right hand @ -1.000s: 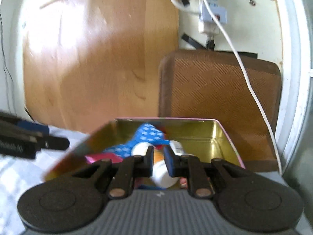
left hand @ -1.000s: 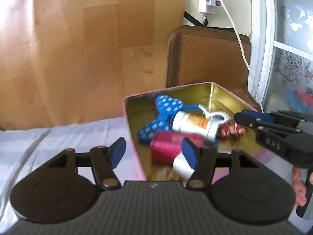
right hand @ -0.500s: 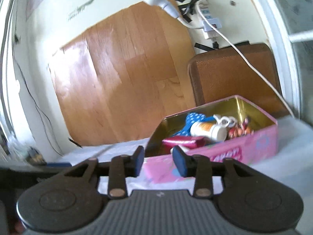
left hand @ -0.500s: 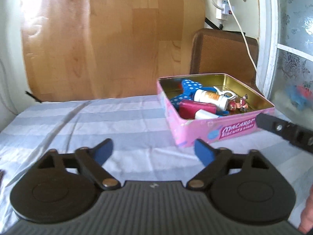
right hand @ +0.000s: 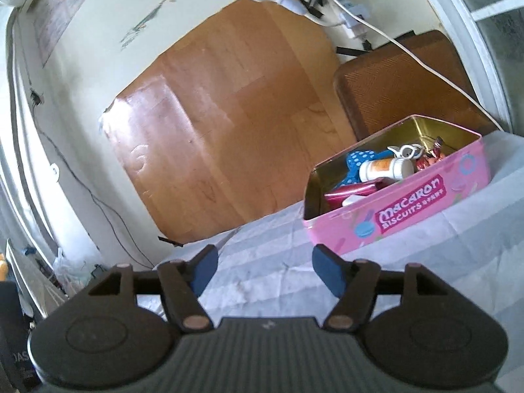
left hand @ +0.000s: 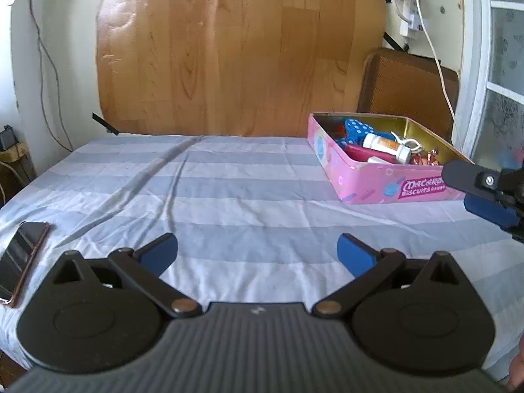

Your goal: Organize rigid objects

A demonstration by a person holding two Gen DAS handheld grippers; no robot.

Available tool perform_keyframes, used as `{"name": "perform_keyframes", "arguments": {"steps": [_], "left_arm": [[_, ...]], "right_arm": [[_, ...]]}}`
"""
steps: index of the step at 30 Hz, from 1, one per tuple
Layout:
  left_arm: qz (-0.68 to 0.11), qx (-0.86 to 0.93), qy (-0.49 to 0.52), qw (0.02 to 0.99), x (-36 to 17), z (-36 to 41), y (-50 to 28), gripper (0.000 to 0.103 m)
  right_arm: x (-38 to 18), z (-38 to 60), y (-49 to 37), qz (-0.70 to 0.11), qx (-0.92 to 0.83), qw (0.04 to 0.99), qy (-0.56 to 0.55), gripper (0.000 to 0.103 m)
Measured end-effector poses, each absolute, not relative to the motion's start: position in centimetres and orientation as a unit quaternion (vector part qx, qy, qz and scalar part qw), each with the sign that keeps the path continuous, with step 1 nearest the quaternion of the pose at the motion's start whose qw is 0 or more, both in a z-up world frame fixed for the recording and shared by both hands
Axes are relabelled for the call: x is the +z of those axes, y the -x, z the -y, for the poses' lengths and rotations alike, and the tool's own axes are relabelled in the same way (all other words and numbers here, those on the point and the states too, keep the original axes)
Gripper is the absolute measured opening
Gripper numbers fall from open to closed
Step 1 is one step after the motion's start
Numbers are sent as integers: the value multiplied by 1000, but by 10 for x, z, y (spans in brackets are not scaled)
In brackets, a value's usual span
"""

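Observation:
A pink macaron biscuit tin [left hand: 386, 190] [right hand: 409, 213] stands open on the striped bedsheet at the right. Inside lie a white bottle [left hand: 384, 145] [right hand: 384, 168], a blue polka-dot bow [left hand: 355, 129] [right hand: 355, 160], a magenta box [left hand: 362, 154] [right hand: 353, 191] and small red wrapped items [left hand: 425, 159]. My left gripper [left hand: 257, 253] is open and empty over the sheet, well short of the tin. My right gripper [right hand: 262, 268] is open and empty, left of and in front of the tin; it also shows in the left wrist view [left hand: 481, 193].
A dark phone [left hand: 21, 255] lies on the sheet at the near left edge. A wooden board [left hand: 235, 49] leans against the wall behind the bed. A brown chair back [left hand: 409, 88] and a white cable [left hand: 439, 75] stand behind the tin.
Both grippers have pulled back from above the tin to well in front of it. The right gripper has gone from shut to open; the left has opened wider.

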State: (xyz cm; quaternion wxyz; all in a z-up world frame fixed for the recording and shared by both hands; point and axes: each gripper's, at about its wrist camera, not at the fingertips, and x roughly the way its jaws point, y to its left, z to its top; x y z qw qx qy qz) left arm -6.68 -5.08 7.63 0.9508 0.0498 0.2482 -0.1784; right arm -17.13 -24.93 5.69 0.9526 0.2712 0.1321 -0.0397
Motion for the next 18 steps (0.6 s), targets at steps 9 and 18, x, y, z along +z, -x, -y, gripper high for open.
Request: {"name": "perform_keyframes", "arguments": {"steps": [9,18], "left_arm": [[-212,-166,-27,963,80,23,87,103],[-186,-169,-34,967,88,13,105,103]], "right_arm": [[66,218,186,-121,-51,959,-250,80],[70,201,193,-125,-50,960,-244,80]]}}
